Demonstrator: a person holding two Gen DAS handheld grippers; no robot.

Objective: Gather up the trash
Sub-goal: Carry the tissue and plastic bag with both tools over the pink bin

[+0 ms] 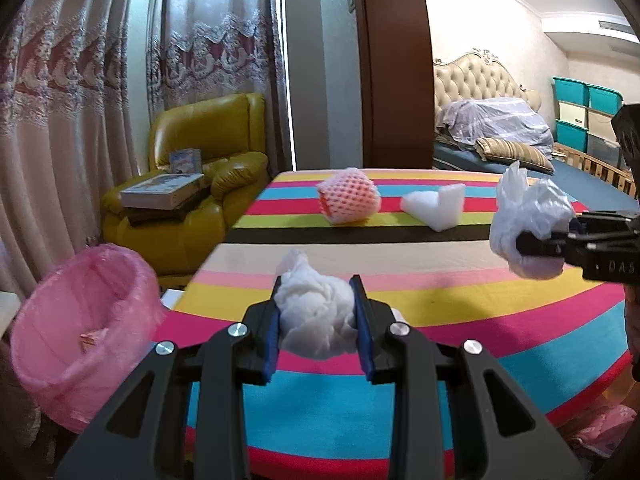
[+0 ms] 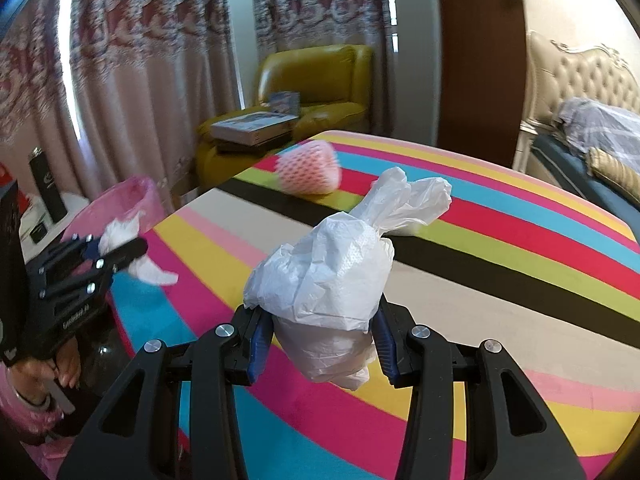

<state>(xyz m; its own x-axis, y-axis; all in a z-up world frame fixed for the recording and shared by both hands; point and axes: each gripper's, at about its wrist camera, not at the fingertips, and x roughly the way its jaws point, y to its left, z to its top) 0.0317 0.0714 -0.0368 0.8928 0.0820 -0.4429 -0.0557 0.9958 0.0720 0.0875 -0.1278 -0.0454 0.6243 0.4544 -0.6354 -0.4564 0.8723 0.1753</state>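
Clamped in left gripper: crumpled tissue, frame centre. Pinched in right gripper: white plastic bag. Lower left, pink-lined bin; mid-table, foam fruit net, foam scrap.

I see soft daylight through the curtains; fisheye bending with dark corners in both views; my right view is motion-blurred.

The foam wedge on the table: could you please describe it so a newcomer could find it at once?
Start at the striped table. Towards its far edge, the foam wedge lies right of the pink fruit net. It alone is plain white, angular and solid.
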